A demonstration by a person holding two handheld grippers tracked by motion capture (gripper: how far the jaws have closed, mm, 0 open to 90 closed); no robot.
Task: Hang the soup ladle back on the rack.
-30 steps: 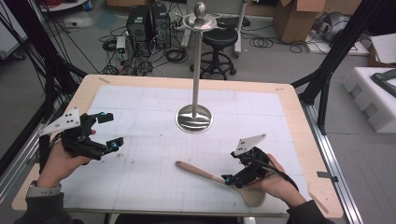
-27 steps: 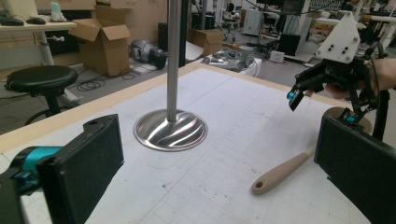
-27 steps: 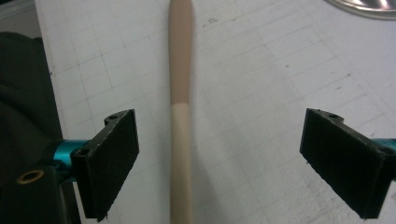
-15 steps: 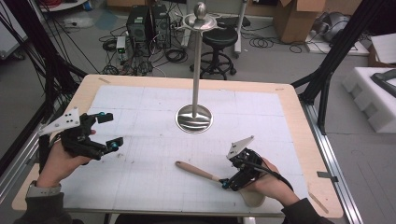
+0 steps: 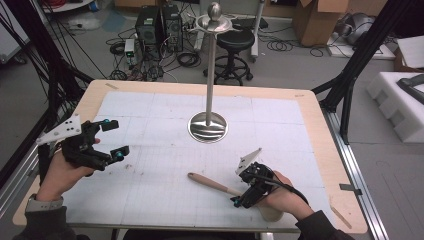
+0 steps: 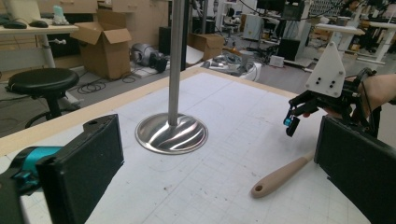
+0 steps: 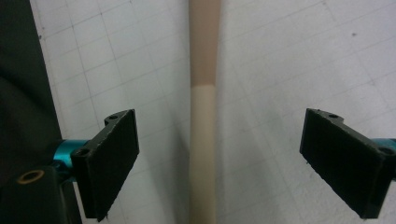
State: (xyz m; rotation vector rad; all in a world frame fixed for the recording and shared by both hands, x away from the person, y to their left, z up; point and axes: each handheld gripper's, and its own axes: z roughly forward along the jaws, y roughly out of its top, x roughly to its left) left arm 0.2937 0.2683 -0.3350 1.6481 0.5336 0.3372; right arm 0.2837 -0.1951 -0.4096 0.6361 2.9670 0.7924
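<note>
Right gripper (image 7: 219, 154) jaws released, straddling wooden spatula handle (image 7: 204, 116) lying on surface (image 5: 150, 190); left gripper (image 5: 112, 139) jaws released, hovering apart, facing steel stand (image 5: 208, 125)

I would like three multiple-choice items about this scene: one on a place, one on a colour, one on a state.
1. Where does the metal stand rest?
A. on the table's middle
B. on the floor
C. on the stool

2. What colour is the utensil's handle?
A. blue
B. tan
C. black

3. How are the jaws of the right gripper?
A. shut on the handle
B. open, either side of the handle
C. shut on nothing

Answers: 1 A, its round base sits on the mat; 2 B, it looks tan in all views; 3 B, there are gaps on both sides.
</note>
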